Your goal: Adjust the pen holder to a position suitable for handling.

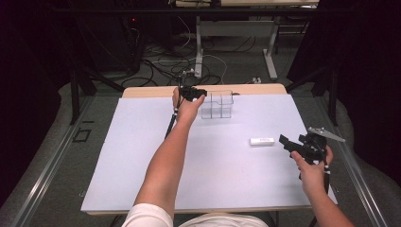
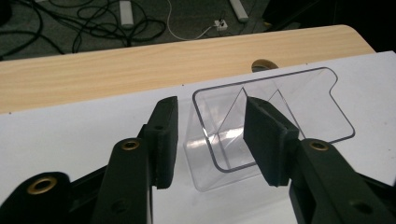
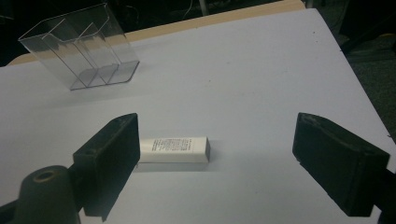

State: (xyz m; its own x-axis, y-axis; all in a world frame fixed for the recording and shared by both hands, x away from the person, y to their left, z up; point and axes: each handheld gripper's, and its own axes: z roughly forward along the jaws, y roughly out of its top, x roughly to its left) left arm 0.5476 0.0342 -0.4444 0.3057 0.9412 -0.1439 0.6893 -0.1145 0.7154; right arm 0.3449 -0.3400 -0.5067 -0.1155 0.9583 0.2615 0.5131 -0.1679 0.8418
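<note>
Two grippers, both jaws apart, gripping nothing: left gripper (image 2: 210, 140) straddles wall of clear rigid plastic divided bin (image 2: 280, 107); right gripper (image 3: 217, 163) wide open nr small white rectangular box (image 3: 173, 149) on matte white sheet (image 1: 142, 156).

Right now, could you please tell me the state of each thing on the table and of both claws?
Clear holder: upright, empty, at the table's far edge.
White box: lying flat on the white sheet, untouched.
Left claw: open, jaws either side of the holder's near corner wall.
Right claw: wide open, just short of the box.
</note>
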